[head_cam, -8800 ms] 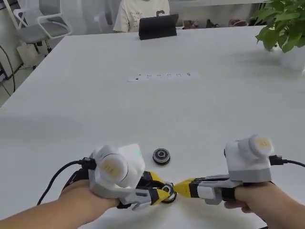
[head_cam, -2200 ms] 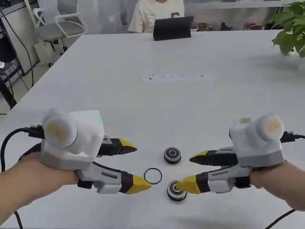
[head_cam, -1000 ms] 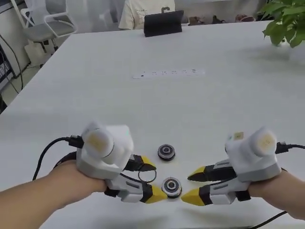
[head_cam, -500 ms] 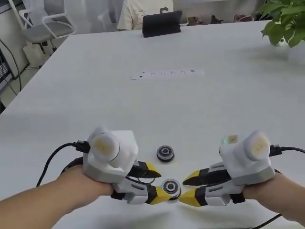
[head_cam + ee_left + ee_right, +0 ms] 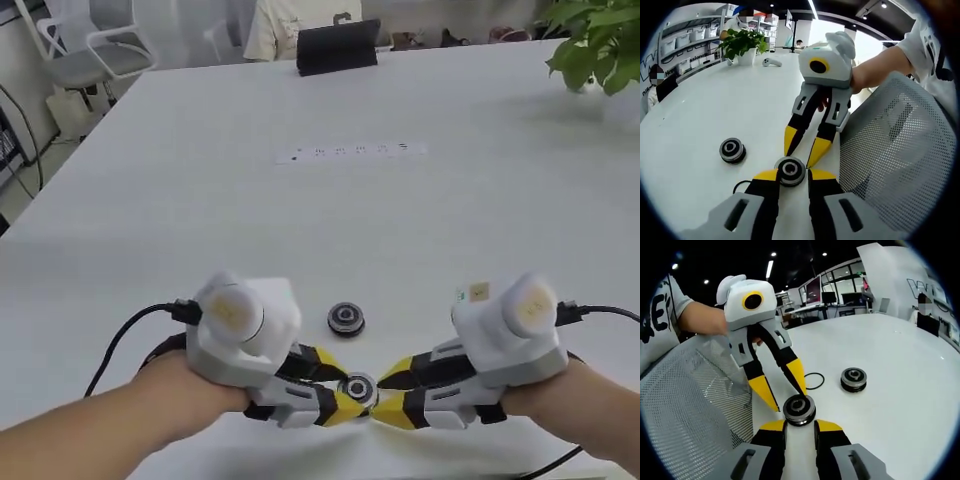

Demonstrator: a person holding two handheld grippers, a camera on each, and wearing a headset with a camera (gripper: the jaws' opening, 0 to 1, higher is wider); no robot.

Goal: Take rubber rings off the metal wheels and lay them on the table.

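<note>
One tabletop [image 5: 450,230] – white, wide and bare around the work, with a power strip [image 5: 350,152] lying well beyond it.

Two grippers, tips facing at the near edge. Left gripper [image 5: 340,382]: jaws narrowed to about the wheel's width, with the tips at its sides. Right gripper [image 5: 388,392]: jaws a little apart, with the tips at the opposite rim. Whether either is clamping or merely touching cannot be told.

Two metal wheels. The near wheel [image 5: 357,388] sits flat between the two sets of tips. The far wheel [image 5: 345,318] lies near it, untouched. Each is small and rigid, probably dense for its size and smooth enough to skid if pushed. The dark band round each rim is presumably rubber.

One rubber ring [image 5: 814,381] – thin, black and loose on the tabletop just beside the left gripper. It is likely light, soft and stretchy. Suggested hold: steady the wheel across its rim with one gripper, then nip the band's edge with the other and roll it off sideways.
</note>
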